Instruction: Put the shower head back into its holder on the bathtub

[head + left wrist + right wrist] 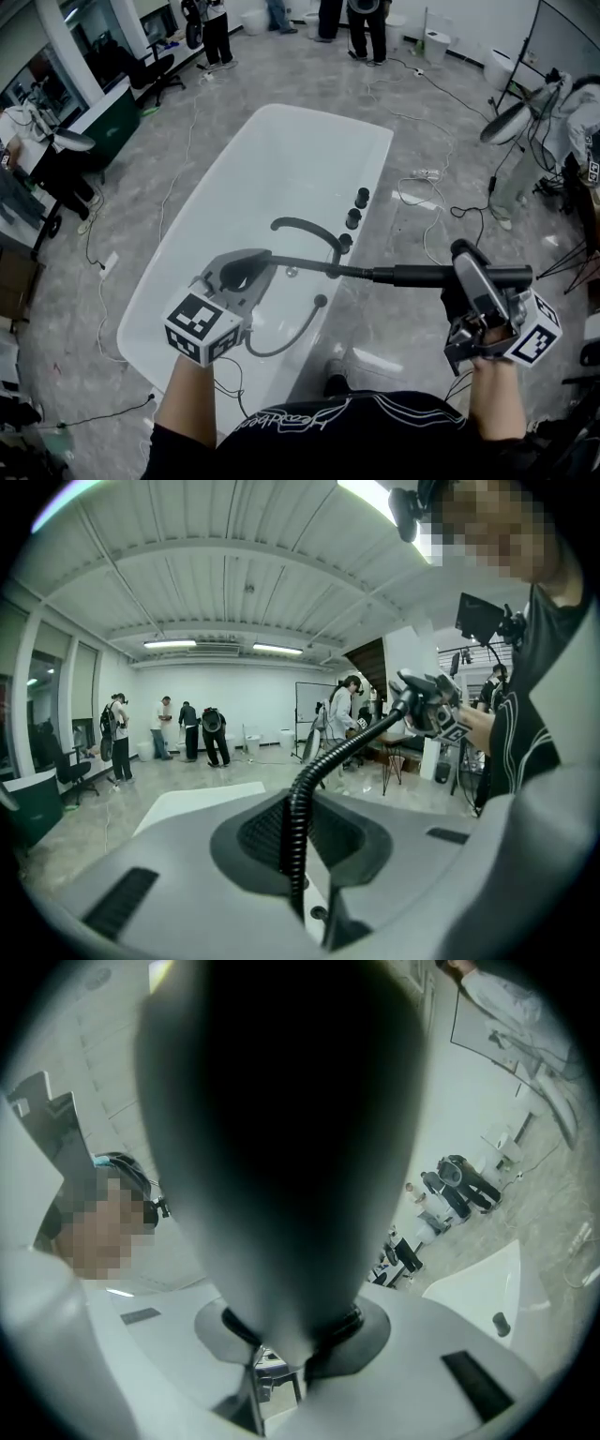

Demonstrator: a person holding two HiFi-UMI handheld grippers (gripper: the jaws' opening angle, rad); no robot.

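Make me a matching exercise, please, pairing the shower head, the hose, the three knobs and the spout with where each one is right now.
Things:
1. shower head
2. hose
3. three knobs
4. spout

Places:
A. in a row on the bathtub rim
B. clamped in the left gripper
C. arching out over the inside of the bathtub
D. clamped in the right gripper

Pairs: 1-D, 2-B, 3-A, 4-C.

Bright, even overhead light from ceiling strip lamps (171,644). Both gripper views: fisheye, dark vignetted corners. Right gripper view: shower head (281,1147) close, dark, blurred.
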